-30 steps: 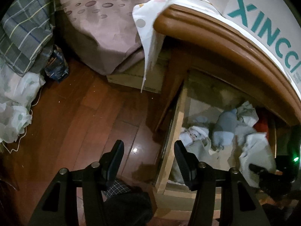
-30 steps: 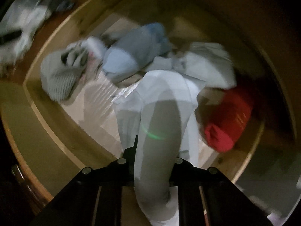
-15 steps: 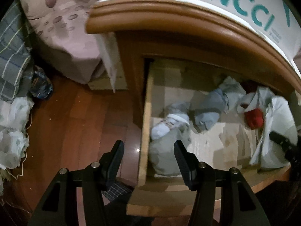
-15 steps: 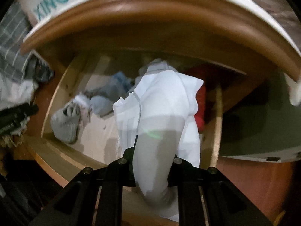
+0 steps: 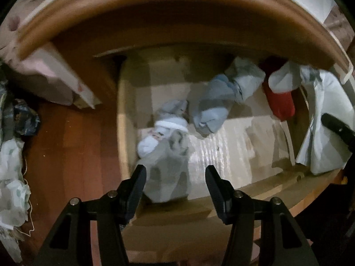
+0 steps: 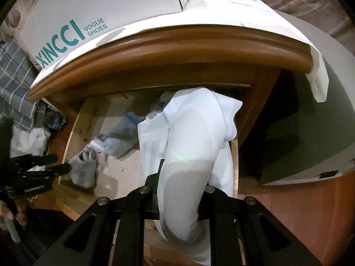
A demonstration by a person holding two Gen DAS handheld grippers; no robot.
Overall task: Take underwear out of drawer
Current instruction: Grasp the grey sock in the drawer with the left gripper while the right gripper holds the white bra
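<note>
Since the earlier frames, both grippers are moving: white underwear [image 6: 195, 146] is rising out of the drawer [image 5: 126, 133] while the left gripper [image 5: 175, 177] is swinging over the drawer's near left corner.

Extraction step is in hand and, by judgement, nearly complete: the right gripper [image 6: 179, 199] is clamping the garment, which is hanging above the drawer's right side, its lower hem seemingly just over the front rim. Next move is calling for a further lift and pull-back to clear the rim. Left gripper is idling with fingers [image 5: 138, 184] spread, holding nothing, pointing down at a grey sock bundle [image 5: 165, 153]. Red cloth [image 5: 280, 104] is remaining at the far right under the nightstand top [image 6: 168, 53], which is carrying a shoe box [image 6: 106, 11].
</note>
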